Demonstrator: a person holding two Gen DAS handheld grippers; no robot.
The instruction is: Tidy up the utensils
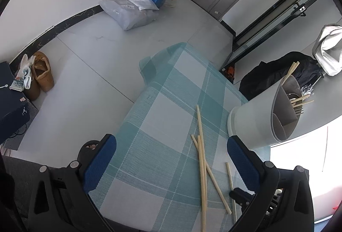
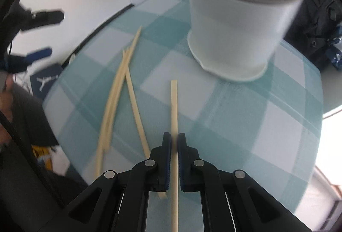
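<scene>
Right gripper (image 2: 174, 142) is pinching one chopstick (image 2: 173, 107) low down, tip aimed at the white holder (image 2: 235, 24) on the far right of the bench (image 2: 245, 114). Such a long overhang could swivel and miss. Left gripper (image 1: 171, 155) hangs spread wide over three loose chopsticks (image 1: 202, 159).

The left wrist view looks down from fairly high over the checked counter (image 1: 162, 116), taking in the floor across the upper left of the frame. The right wrist view sits low and close, facing along the counter toward the white holder (image 2: 235, 24) at upper right. Both share the holder (image 1: 254, 122) and loose chopsticks (image 1: 202, 159).
</scene>
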